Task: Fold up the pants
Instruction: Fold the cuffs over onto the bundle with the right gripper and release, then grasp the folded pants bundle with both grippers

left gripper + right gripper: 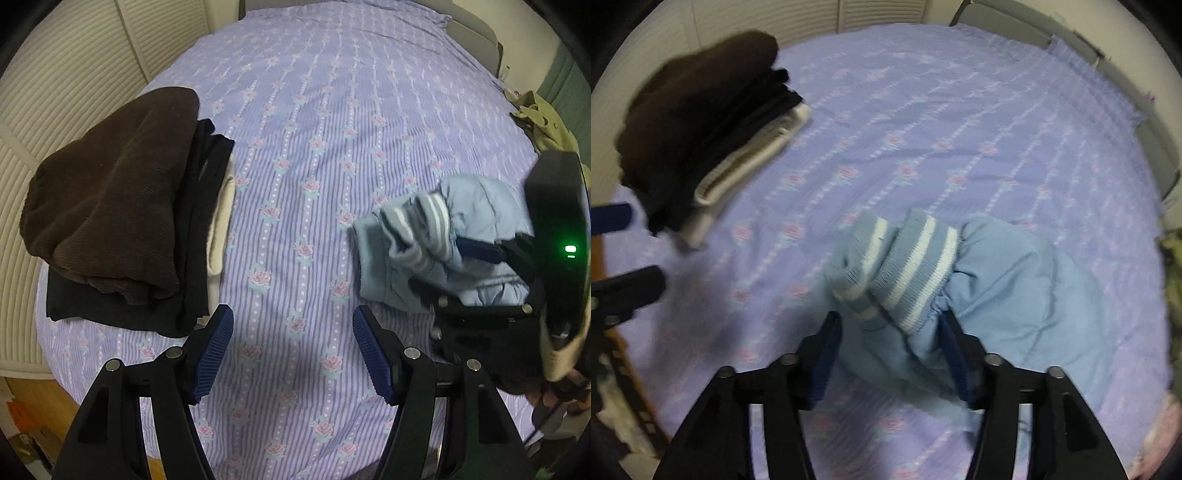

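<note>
Light blue pants [1004, 280] with white-striped ribbed cuffs [912, 266] lie bunched on the purple flowered bedsheet [923, 147]. My right gripper [892, 354] is wide open, its fingers on either side of the cuffs and the fabric below them. In the left wrist view the same pants [461, 236] lie at the right with the right gripper [476, 251] reaching into them. My left gripper [293, 350] is open and empty above bare sheet, left of the pants.
A stack of folded clothes, brown [110, 192] on black and cream, sits at the bed's left edge; it also shows in the right wrist view [698, 122]. A beige garment [543, 125] lies at the far right. Slatted white doors [74, 74] stand left.
</note>
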### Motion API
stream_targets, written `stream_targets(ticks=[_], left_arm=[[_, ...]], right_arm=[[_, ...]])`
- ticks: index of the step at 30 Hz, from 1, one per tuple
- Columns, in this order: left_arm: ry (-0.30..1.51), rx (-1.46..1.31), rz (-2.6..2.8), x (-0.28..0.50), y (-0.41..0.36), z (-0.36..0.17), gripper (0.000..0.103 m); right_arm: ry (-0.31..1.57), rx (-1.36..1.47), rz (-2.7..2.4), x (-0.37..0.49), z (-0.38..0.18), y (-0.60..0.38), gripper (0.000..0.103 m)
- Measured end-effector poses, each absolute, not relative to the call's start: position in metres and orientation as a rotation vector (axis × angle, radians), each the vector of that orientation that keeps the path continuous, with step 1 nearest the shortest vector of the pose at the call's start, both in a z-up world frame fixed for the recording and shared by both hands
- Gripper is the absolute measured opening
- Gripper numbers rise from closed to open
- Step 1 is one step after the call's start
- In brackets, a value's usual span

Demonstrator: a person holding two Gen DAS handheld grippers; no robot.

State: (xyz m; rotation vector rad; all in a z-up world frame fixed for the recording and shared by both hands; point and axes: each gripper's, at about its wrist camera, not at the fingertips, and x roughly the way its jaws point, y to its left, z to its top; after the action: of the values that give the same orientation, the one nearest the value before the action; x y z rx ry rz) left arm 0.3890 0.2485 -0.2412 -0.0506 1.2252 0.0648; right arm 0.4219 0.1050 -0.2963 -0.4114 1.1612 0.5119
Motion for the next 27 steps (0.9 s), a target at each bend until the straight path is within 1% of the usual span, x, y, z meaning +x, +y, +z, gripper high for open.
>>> stream_targets(ticks=[6, 12, 13, 15, 16, 18, 20, 21, 22, 27], left_arm=[[1.192, -0.06, 0.092, 0.389, 0.248, -0.23, 0.066], [1.167, -0.075, 0.087, 0.39, 0.235, -0.22, 0.067], [1.167, -0.075, 0.083, 0.391, 0.232, -0.219, 0.067], [1.158, -0.074, 0.056, 0.392, 0.22, -0.217, 0.068], [1.153, -0.073, 0.044, 0.393, 0.214, -0.216, 0.069], [1.142, -0.079, 0.011, 0.397, 0.201, -0.217, 0.07], [1.137, -0.104, -0.02, 0.404, 0.188, -0.217, 0.074], [1.137, -0.114, -0.022, 0.407, 0.183, -0.218, 0.078], [1.141, -0.126, -0.02, 0.411, 0.177, -0.22, 0.08], [1.179, -0.207, -0.004, 0.44, 0.152, -0.23, 0.08]], right_arm=[[1.188, -0.174, 0.647, 0.417, -0.265, 0.084, 0.067], [1.06, -0.07, 0.607, 0.391, -0.204, 0.038, 0.067], [1.039, -0.061, 0.564, 0.388, -0.196, 0.026, 0.069], [0.993, -0.046, 0.475, 0.383, -0.183, -0.002, 0.077], [0.971, -0.038, 0.425, 0.382, -0.179, -0.017, 0.078], [0.955, -0.035, 0.334, 0.385, -0.178, -0.044, 0.082], [0.964, -0.031, 0.234, 0.39, -0.184, -0.072, 0.083], [0.984, -0.015, 0.184, 0.395, -0.19, -0.087, 0.083], [0.998, 0.008, 0.158, 0.4, -0.194, -0.097, 0.083], [1.106, 0.232, 0.083, 0.42, -0.227, -0.15, 0.084]])
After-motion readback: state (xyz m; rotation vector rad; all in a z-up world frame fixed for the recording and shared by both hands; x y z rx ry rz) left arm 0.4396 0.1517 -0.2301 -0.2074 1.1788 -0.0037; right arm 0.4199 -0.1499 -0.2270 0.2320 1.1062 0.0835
